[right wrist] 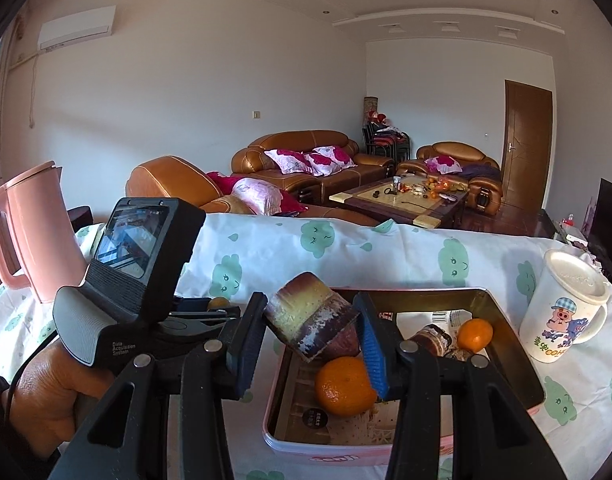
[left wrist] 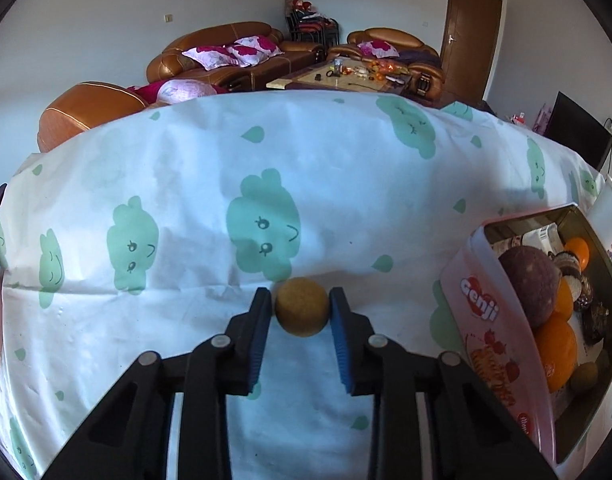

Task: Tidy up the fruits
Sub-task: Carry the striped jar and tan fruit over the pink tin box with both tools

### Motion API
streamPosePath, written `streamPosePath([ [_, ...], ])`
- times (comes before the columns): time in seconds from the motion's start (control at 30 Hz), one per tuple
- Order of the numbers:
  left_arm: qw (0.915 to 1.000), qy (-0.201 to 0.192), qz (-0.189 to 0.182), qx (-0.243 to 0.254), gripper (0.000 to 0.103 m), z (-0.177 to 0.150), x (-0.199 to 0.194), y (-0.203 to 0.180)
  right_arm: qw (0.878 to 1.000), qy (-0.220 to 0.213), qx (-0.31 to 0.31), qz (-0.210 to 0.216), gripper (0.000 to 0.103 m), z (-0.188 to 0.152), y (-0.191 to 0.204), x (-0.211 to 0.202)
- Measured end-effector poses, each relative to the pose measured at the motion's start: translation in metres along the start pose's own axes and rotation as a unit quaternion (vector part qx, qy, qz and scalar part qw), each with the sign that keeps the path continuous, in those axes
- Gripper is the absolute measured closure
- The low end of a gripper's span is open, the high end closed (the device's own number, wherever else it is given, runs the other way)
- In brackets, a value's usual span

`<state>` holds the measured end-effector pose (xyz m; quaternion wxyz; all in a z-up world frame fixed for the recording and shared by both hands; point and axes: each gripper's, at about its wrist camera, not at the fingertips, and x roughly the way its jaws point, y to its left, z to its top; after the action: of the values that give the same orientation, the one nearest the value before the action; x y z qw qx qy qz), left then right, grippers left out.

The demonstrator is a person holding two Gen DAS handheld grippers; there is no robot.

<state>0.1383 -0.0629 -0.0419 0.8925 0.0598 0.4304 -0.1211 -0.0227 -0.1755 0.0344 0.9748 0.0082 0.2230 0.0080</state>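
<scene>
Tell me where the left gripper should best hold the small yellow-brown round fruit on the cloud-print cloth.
Across its widest middle, coming level from the near side. The small yellow-brown round fruit is a plain ball resting on the cloud-print cloth, so any diameter serves; the left gripper already has its blue-padded fingers on either side at mid-height.

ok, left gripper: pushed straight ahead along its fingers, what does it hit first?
Nothing beyond the small yellow-brown fruit the left gripper already pinches: only bare tablecloth to the table's far edge, as far as depth shows.
</scene>
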Motion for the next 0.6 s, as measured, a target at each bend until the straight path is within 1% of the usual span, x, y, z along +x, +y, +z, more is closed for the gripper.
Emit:
streamPosePath([
  [0.07, 1.0000, -0.001, 0.001, 0.002, 0.075, 0.000, -0.001, -0.002, 1.000, 0.001, 0.000, 0.002, 0.057, 0.000, 0.000, 0.001],
  [0.13, 1.0000, -0.004, 0.001, -0.007, 0.075, -0.001, -0.003, 0.002, 1.000, 0.004, -0.003, 0.001, 0.057, -0.002, 0.002, 0.003],
  [0.23, 0.9989, -0.033, 0.014, -0.031, 0.075, -0.004, -0.016, 0.013, 1.000, 0.006, -0.003, -0.002, 0.057, -0.004, 0.002, 0.005],
  [0.4, 0.9952, -0.073, 0.042, -0.050, 0.075, -0.014, -0.038, 0.022, 1.000, 0.005, -0.004, -0.004, 0.057, -0.007, 0.003, 0.006],
  [0.6, 0.9876, -0.120, 0.079, -0.063, 0.075, -0.034, -0.069, 0.032, 1.000, 0.012, 0.004, 0.002, 0.057, -0.010, 0.002, 0.009],
])
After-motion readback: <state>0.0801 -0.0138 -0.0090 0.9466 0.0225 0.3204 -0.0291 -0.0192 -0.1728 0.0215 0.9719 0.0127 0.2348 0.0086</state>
